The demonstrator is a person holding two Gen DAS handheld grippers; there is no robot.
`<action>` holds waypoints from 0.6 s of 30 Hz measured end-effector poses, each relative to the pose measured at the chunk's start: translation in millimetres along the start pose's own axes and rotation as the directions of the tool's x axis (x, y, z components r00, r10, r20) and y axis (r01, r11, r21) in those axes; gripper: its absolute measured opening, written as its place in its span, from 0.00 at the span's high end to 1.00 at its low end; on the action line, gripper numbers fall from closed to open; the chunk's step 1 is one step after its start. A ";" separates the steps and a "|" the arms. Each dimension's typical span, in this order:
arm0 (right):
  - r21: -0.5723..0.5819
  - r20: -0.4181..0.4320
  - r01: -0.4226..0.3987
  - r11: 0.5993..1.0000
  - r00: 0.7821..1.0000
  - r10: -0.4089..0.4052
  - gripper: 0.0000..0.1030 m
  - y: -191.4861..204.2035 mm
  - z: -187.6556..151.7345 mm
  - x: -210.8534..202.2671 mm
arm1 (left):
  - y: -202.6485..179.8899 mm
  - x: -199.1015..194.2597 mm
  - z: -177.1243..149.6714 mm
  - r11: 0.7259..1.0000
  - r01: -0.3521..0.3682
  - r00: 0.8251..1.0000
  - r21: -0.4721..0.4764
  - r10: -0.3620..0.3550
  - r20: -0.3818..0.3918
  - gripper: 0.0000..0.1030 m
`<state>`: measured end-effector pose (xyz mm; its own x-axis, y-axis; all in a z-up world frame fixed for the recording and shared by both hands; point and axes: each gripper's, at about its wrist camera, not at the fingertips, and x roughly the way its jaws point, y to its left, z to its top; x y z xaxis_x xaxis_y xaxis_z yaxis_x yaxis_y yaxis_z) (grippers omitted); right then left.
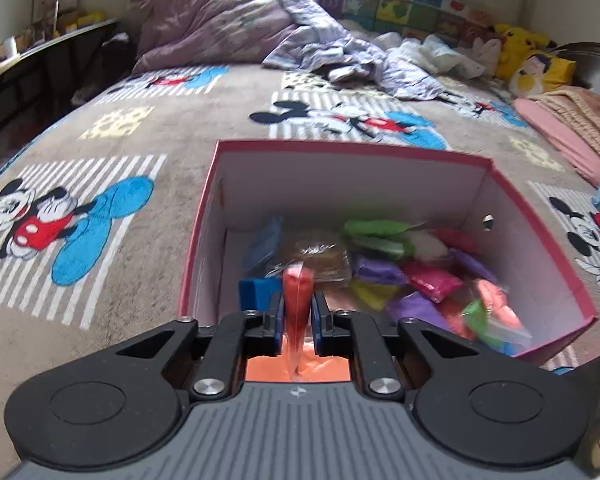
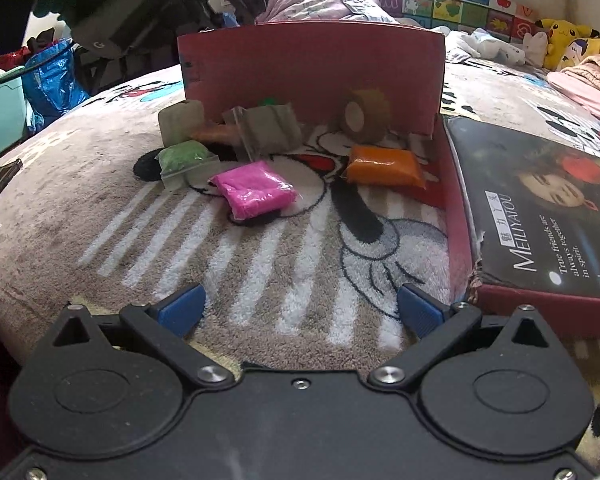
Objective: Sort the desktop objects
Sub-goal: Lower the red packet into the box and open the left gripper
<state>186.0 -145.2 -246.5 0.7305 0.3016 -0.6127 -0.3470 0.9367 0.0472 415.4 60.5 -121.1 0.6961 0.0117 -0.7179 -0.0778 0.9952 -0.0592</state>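
Observation:
In the left wrist view my left gripper (image 1: 297, 300) is shut on an orange clay packet (image 1: 298, 312) and holds it over the near edge of the open red box (image 1: 540, 220). Several coloured clay packets (image 1: 412, 276) lie inside the box. In the right wrist view my right gripper (image 2: 300, 308) is open and empty, low over the blanket. Ahead of it lie a pink packet (image 2: 254, 192), an orange packet (image 2: 384, 168), a green packet (image 2: 182, 158), grey packets (image 2: 268, 128) and a tape roll (image 2: 366, 116), in front of the red box wall (image 2: 312, 68).
The Mickey Mouse blanket (image 1: 120, 152) covers the bed. The dark box lid (image 2: 540, 208) lies to the right of the loose packets. Crumpled bedding (image 1: 340, 56) and plush toys (image 1: 520, 48) sit at the back. A blue bag (image 2: 52, 80) stands beside the bed at the left.

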 end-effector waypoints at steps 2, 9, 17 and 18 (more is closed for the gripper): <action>0.000 0.003 0.000 1.000 1.000 0.000 0.00 0.1 -0.3 -0.2 | 0.4 -0.2 -0.7 1.000 -0.011 1.000 -0.002 0.011 -0.004 0.88; -0.015 -0.004 -0.020 1.000 1.000 0.020 0.01 -2.1 0.7 -3.0 | -6.6 -25.7 -2.9 0.998 -0.016 0.999 0.062 0.014 0.036 0.82; 0.032 -0.048 -0.113 0.993 0.992 0.115 0.01 -16.6 9.3 -16.8 | -8.4 -76.5 -12.4 0.999 0.019 0.991 0.036 -0.024 0.129 0.45; 0.056 -0.042 -0.131 0.990 0.990 0.133 0.01 -20.5 10.2 -22.1 | -10.4 -83.6 -16.0 0.999 0.027 0.990 0.041 -0.032 0.140 0.45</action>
<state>183.0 -169.2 -226.0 0.6524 0.4156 -0.6338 -0.4062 0.8977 0.1705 346.6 47.6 -71.6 0.7913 -0.0067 -0.6114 -0.0302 0.9983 -0.0501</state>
